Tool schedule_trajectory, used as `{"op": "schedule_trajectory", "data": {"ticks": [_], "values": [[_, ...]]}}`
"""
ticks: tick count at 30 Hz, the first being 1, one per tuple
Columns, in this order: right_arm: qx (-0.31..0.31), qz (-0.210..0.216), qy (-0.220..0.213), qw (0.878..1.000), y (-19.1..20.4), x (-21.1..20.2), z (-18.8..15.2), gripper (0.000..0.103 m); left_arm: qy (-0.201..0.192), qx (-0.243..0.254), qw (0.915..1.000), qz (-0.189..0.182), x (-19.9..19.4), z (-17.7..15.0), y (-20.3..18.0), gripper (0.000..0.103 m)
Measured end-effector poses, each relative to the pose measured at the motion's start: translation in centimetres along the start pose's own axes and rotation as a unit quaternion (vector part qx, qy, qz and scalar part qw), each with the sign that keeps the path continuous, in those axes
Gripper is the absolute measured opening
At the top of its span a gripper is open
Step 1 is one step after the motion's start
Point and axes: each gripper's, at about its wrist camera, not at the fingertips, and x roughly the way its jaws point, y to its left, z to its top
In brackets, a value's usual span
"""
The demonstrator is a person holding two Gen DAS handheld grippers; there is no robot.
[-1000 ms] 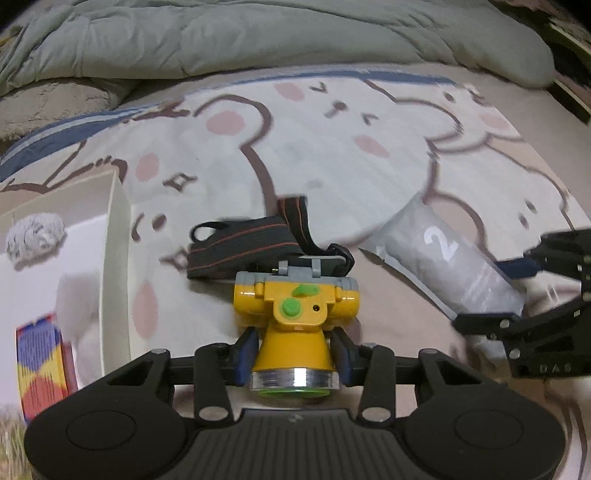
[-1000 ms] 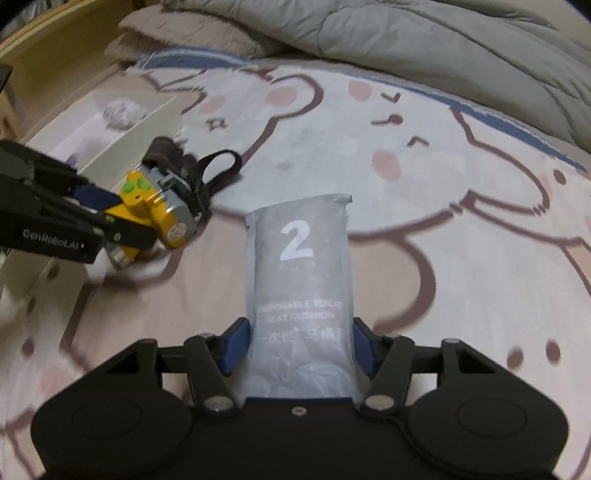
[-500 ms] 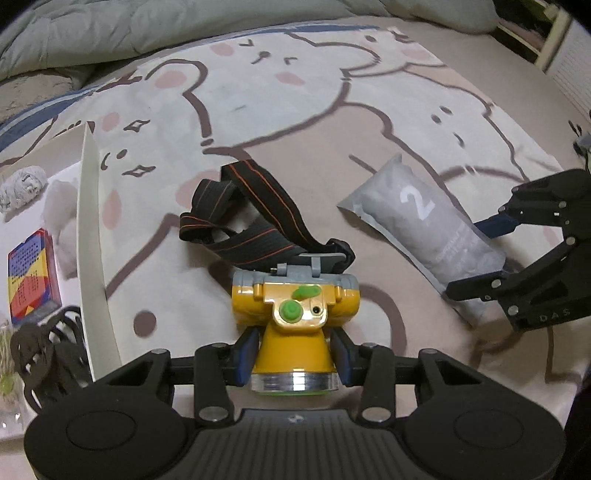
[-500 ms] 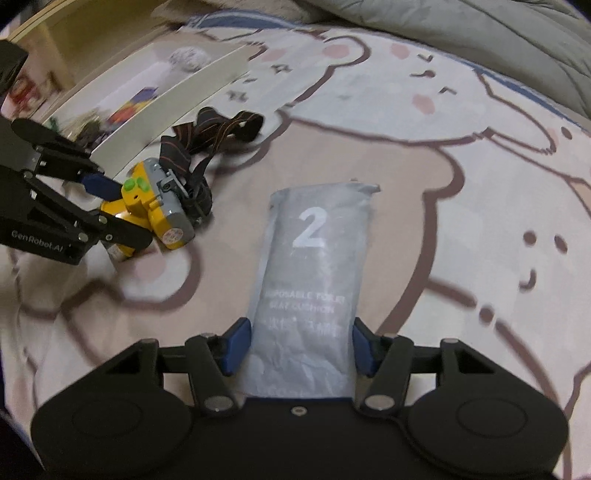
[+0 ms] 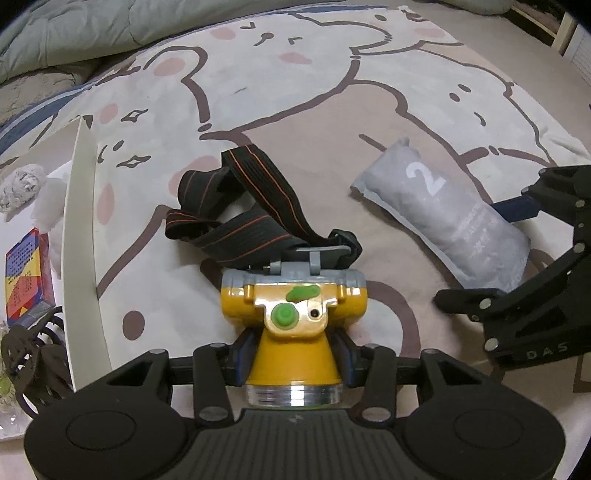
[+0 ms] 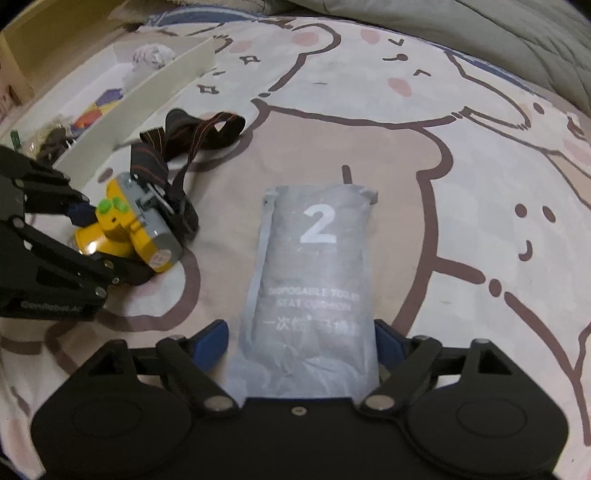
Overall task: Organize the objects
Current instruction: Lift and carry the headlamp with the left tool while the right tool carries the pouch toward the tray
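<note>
My left gripper (image 5: 293, 354) is shut on a yellow headlamp (image 5: 293, 314) with a green button; its black strap (image 5: 240, 218) trails on the bedsheet. My right gripper (image 6: 301, 339) is shut on a grey packet (image 6: 314, 280) marked "2", a disposable toilet seat cushion. The packet (image 5: 443, 218) and right gripper (image 5: 517, 266) show at right in the left wrist view. The headlamp (image 6: 133, 229) and left gripper (image 6: 85, 236) show at left in the right wrist view. A white box (image 5: 79, 236) lies left of the headlamp.
The box holds a colourful card pack (image 5: 26, 280), a grey crumpled wad (image 5: 22, 184) and a black tangled item (image 5: 33, 354). A grey-green duvet (image 5: 110, 26) lies at the back. The bear-print sheet (image 5: 295, 92) covers the bed.
Both grippers have lifted and pulled back with their objects. The headlamp strap has stretched out and the white box has come nearer at left.
</note>
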Motion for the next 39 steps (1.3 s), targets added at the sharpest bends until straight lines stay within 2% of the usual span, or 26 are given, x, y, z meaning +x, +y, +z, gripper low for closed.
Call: {"op": "schedule_trajectory", "data": {"ticks": [2, 5, 8, 12, 21, 39], "values": [[-0.005, -0.004, 0.0, 1.0, 0.1, 0.2, 0.0, 0.087, -0.008, -0.014, 0.9999, -0.004, -0.2, -0.1, 0.3, 0.045], [0.006, -0.003, -0.012, 1.0, -0.2, -0.1, 0.2, 0.069, -0.033, -0.034, 0.9988, -0.014, -0.9, -0.2, 0.7, 0.045], [0.014, 0.0, -0.021, 1.0, -0.5, -0.7, 0.5, 0.062, -0.053, -0.043, 0.9975, -0.016, -1.7, -0.1, 0.9, 0.045], [0.012, -0.009, -0.041, 0.999, -0.3, -1.7, 0.9, 0.061, -0.077, -0.054, 0.9954, -0.017, -3.3, 0.5, 1.1, 0.045], [0.026, -0.016, -0.128, 0.991, -0.1, -6.6, 2.9, 0.061, -0.132, -0.078, 0.9881, -0.009, -6.7, 1.4, 2.5, 0.045], [0.051, -0.036, -0.264, 0.962, -0.3, -12.9, 5.2, 0.061, -0.248, -0.137, 0.9588, 0.017, -12.2, 2.2, 5.8, 0.045]]}}
